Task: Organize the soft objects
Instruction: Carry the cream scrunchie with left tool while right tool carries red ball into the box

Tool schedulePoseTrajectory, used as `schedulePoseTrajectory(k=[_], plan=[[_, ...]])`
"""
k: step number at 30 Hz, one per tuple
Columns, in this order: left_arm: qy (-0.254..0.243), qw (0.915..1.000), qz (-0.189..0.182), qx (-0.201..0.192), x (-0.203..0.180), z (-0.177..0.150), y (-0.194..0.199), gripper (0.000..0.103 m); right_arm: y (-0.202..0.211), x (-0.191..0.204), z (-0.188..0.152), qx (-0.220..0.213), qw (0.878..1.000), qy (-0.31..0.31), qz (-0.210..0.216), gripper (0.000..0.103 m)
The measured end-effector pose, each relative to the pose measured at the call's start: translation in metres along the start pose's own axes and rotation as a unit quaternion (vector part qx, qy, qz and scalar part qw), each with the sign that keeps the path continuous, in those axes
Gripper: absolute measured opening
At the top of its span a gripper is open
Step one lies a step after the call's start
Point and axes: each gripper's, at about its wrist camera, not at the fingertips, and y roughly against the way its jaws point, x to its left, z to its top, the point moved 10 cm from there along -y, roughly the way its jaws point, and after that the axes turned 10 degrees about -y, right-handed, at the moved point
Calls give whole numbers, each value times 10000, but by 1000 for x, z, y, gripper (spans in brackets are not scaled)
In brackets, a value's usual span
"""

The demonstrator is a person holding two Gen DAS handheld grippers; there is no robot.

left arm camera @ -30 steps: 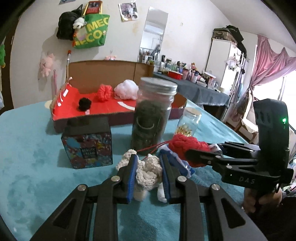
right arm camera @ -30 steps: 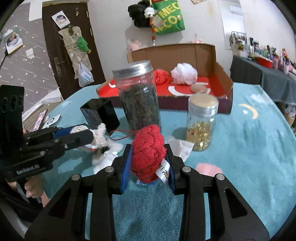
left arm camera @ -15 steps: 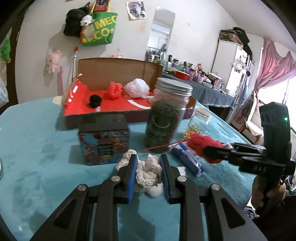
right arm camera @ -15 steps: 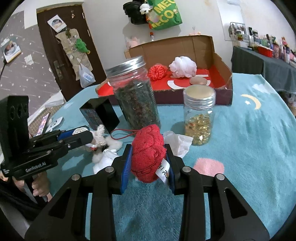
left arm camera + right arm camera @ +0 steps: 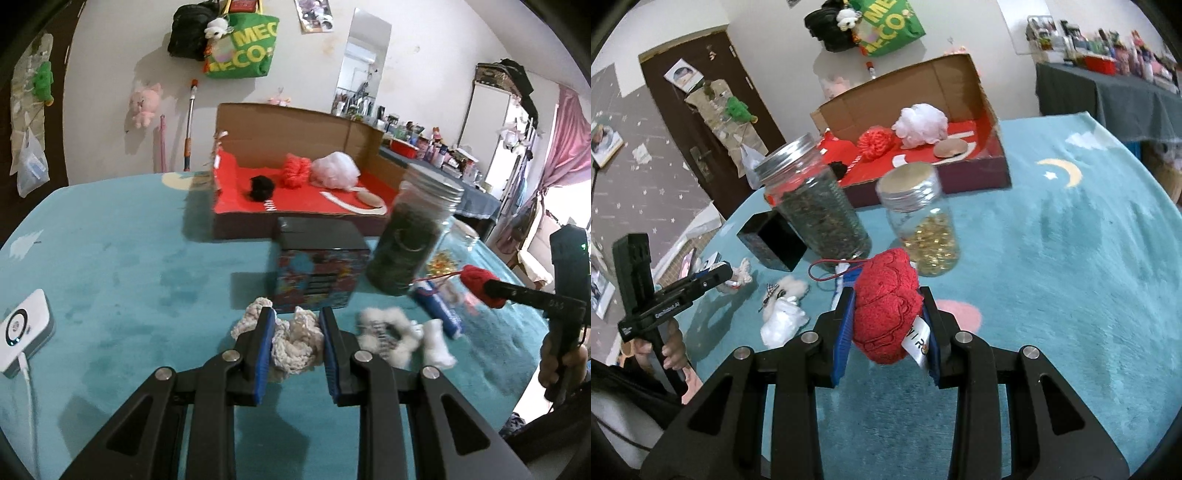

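My left gripper (image 5: 295,325) is shut on a cream crocheted piece (image 5: 295,341), held just above the teal cloth. My right gripper (image 5: 886,306) is shut on a red plush toy (image 5: 886,302) with a white tag, lifted above the table; it also shows in the left wrist view (image 5: 480,282). A white fluffy toy (image 5: 399,338) and a blue packet (image 5: 439,308) lie on the cloth between the grippers. The open cardboard box (image 5: 295,218) with a red floor holds a black pom (image 5: 261,187), a red scrunchie (image 5: 295,171) and a white puff (image 5: 335,170).
A tall dark-filled jar (image 5: 820,206), a small jar of gold beads (image 5: 923,229) and a black patterned tin (image 5: 317,266) stand between the grippers and the box. A white device (image 5: 22,328) with a cable lies at the left table edge.
Both grippers have risen and pulled back with their loads. The left one has drawn the cream piece leftward, away from the white fluffy toy and the blue packet, which stay on the cloth.
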Motion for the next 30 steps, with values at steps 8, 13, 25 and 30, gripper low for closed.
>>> schedulePoseTrajectory(k=[8, 13, 25, 30], plan=[[-230, 9992, 25, 312, 28, 6, -18, 26, -4, -25, 10, 268, 9993, -268, 74, 32], [-419, 9978, -242, 458, 35, 15, -31, 26, -9, -36, 18, 504, 9981, -326, 111, 32], [-888, 9922, -503, 713, 33, 39, -47, 25, -2, -72, 43, 851, 9959, -176, -238, 32], [-1129, 9893, -495, 783, 35, 49, -53, 25, -4, -75, 63, 826, 9960, 14, -325, 32]])
